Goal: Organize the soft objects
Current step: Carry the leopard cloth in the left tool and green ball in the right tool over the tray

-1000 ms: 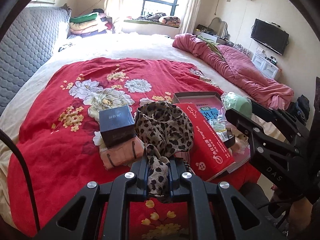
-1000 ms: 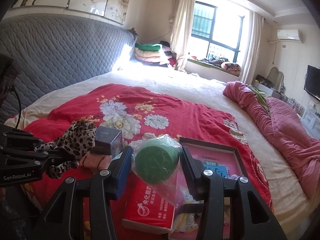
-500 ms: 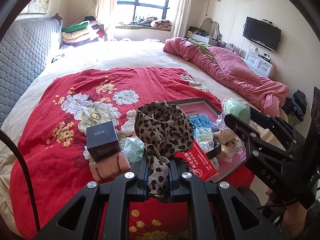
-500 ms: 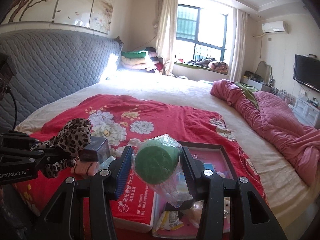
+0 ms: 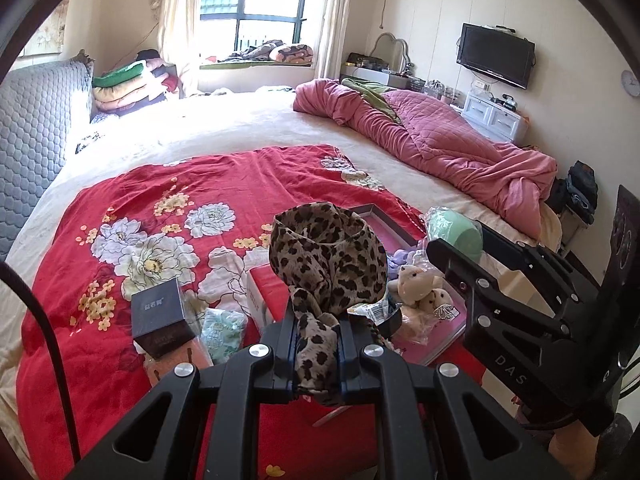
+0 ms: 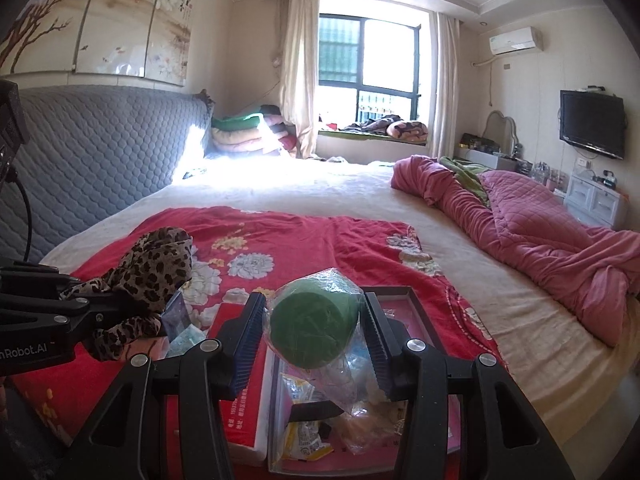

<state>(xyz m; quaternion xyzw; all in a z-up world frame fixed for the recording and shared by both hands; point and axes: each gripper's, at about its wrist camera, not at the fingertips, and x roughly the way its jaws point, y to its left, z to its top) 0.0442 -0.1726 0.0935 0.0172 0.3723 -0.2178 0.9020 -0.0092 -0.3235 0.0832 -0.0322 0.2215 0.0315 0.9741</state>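
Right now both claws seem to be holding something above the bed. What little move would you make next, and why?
Probably carry both onward to a clear patch of the red floral blanket: the left gripper pinches the leopard scarf, and the right gripper clamps the bagged green roll above the cluttered box.

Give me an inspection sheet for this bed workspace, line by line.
Surface: red floral blanket over a cream bed.
Job's things: leopard scarf; bagged green roll; plush bear.
Clutter: dark box, red box, open pink tray of packets.
Grippers: left gripper shut on leopard scarf; right gripper shut on bagged green roll.
Cables: black cable at left.
Surroundings: pink quilt, window, TV.
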